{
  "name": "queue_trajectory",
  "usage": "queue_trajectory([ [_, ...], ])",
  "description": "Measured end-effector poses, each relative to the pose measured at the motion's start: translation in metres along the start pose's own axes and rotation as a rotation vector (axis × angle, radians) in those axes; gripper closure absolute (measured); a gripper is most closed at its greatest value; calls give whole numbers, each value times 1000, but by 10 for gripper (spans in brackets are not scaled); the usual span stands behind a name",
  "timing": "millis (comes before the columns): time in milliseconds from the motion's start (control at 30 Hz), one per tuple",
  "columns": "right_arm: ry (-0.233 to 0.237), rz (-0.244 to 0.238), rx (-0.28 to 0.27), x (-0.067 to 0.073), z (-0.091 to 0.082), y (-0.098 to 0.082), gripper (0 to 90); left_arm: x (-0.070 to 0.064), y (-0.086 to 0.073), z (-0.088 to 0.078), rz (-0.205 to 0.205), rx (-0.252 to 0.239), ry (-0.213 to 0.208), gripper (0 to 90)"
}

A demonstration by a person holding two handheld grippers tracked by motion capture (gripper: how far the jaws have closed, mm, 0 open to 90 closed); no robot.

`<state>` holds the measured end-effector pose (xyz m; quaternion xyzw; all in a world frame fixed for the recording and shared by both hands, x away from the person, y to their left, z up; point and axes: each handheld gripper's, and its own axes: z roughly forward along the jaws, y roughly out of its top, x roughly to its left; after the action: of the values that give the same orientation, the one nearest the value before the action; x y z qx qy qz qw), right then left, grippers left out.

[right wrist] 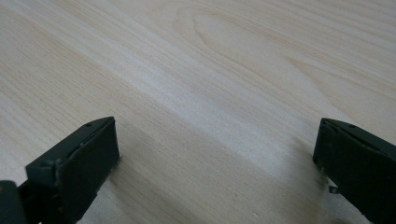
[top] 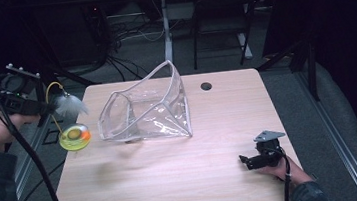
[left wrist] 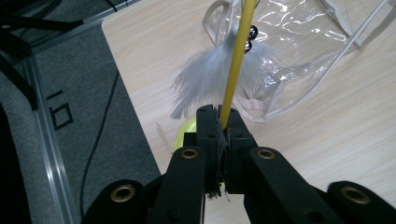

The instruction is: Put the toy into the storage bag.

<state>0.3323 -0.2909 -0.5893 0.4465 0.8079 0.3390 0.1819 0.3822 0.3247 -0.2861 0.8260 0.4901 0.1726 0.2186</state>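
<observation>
In the high view, the left gripper [top: 41, 109] is hanging at the left edge of the frame, off the side of the light wooden table [top: 175, 181]. From it a thin yellow wand [top: 54, 96] is arching up and dropping down, carrying a grey feather tuft [top: 70, 107] and, below that, a yellow-green round disc with an orange spot [top: 75, 137] that is hovering over the table's left edge. Just right of the tuft, a clear plastic pouch with pale trim [top: 144, 109] is lying on its side in the centre of the frame, mouth toward the left. The right gripper [top: 245, 161] is resting on the table at the lower right, well apart from the pouch.

The left gripper view is showing what the high one cannot: the jaws are pressing tight on the yellow wand [left wrist: 233, 70], which is rising up the frame across the feather tuft [left wrist: 205, 77], with the pouch [left wrist: 303, 51] behind at upper right. A yellow-green patch, probably the disc [left wrist: 187, 133], is peeking out beside the jaws.

In the right gripper view, the jaws are standing wide apart over bare wood [right wrist: 210, 70], gripping nothing.
</observation>
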Motion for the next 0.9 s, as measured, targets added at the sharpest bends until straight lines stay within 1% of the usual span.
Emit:
queue_trajectory([
  [200, -2, 2, -1, 0, 0, 0, 0, 0, 7, -7, 7, -9, 4, 879],
  [433, 1, 0, -1, 0, 0, 0, 0, -4, 20, -14, 35, -16, 6, 879],
  [633, 0, 0, 0, 0, 0, 0, 0, -7, 31, -18, 52, -13, 22, 879],
  [800, 1, 0, -1, 0, 0, 0, 0, -9, 40, -23, 61, -41, 33, 879],
  [900, -2, 2, -2, 0, 0, 0, 0, -12, 45, -26, 71, -46, 36, 879],
])
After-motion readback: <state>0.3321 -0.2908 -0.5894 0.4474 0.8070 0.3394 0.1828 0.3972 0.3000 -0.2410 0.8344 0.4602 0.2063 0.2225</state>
